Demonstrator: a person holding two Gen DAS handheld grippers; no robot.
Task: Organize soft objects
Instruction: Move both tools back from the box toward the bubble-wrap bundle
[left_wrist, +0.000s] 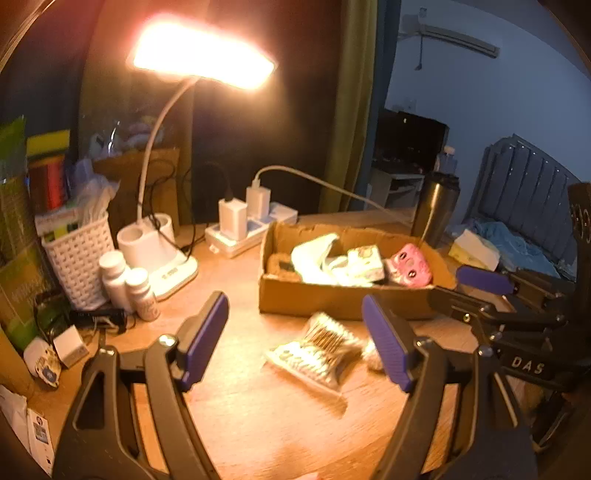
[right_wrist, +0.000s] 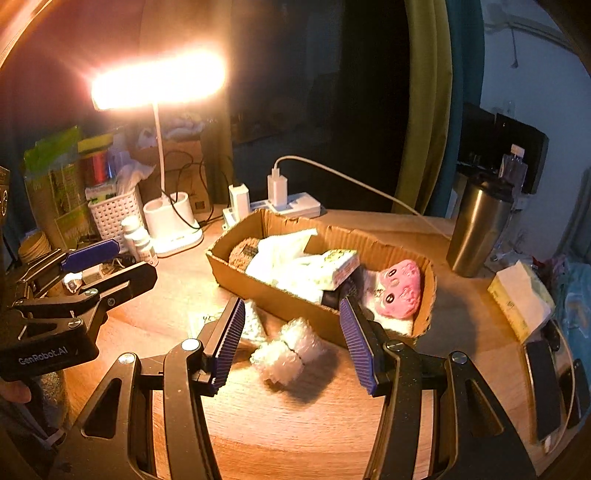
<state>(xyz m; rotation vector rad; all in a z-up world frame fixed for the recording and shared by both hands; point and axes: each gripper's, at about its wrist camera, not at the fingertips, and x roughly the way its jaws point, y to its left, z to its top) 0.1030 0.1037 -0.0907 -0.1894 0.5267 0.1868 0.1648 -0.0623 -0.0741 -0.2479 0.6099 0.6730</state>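
A lamp-lit wooden desk (right_wrist: 295, 424): both grippers, left (left_wrist: 295, 339) and right (right_wrist: 291, 347), hang open and empty; cotton swabs (left_wrist: 317, 350) and bubble wrap (right_wrist: 288, 350) lie at six o'clock of the cardboard box (right_wrist: 280, 295).

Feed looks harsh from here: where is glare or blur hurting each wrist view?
Left wrist view: desk lamp head blown out, bag of cotton swabs smeared by blur. Right wrist view: same lamp flares upper left; bubble wrap roll soft-edged, casting a dark shadow toward the camera.
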